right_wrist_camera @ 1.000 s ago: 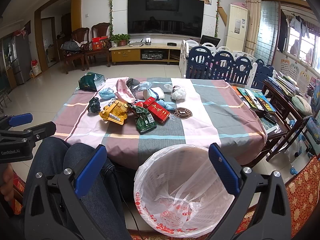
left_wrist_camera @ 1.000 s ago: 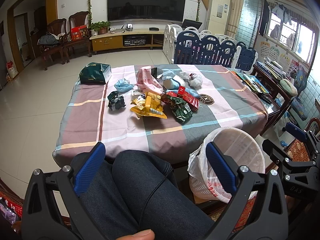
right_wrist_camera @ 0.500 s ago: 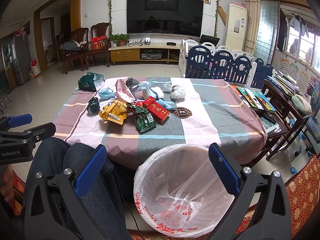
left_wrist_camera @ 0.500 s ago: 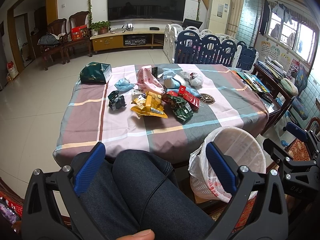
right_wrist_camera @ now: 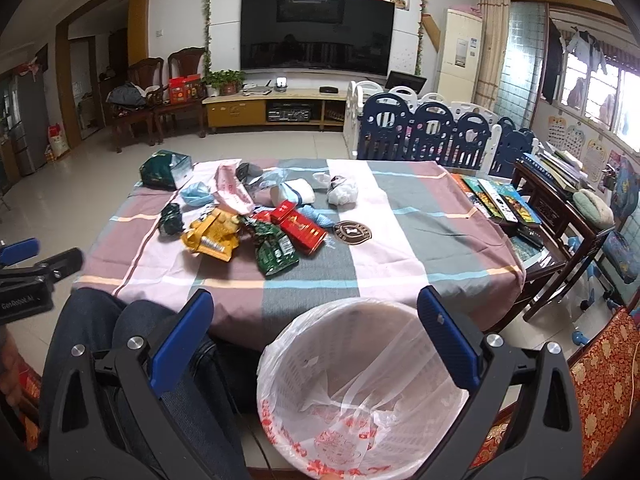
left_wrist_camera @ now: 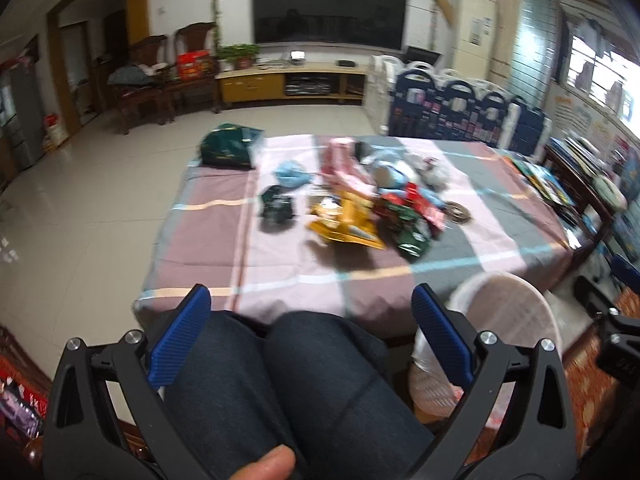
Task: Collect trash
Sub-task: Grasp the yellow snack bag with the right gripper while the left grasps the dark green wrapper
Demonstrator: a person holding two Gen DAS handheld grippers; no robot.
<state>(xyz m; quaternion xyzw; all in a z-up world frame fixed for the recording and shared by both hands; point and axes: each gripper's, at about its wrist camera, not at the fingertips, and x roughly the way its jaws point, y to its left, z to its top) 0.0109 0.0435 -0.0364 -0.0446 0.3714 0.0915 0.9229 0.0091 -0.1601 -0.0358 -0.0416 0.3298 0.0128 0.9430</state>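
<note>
Left tongs (left_wrist_camera: 310,330): spread wide, empty, held above the knees (left_wrist_camera: 304,360), short of the desk (left_wrist_camera: 280,264).
Right tongs (right_wrist_camera: 314,334): spread wide, empty, over the white basket (right_wrist_camera: 360,392).
Trash: heaped mid-desk, well beyond both tongs.
Hard to make out: left view smeared with blur, so wrapper print unreadable; basket (left_wrist_camera: 508,320) cut by the right finger there.
Only in right view: basket's plastic liner (right_wrist_camera: 352,432) with red print, round dark-and-gold piece (right_wrist_camera: 352,232) beside the pile, books (right_wrist_camera: 496,200) at the desk's right end.
Yellow bag (right_wrist_camera: 212,238): lay flat, crumpled, left of the green packet (right_wrist_camera: 274,250).
Red box (right_wrist_camera: 302,230): long axis ran from far left to near right.
Green box (right_wrist_camera: 164,170): at the far left corner, apart from the pile.
</note>
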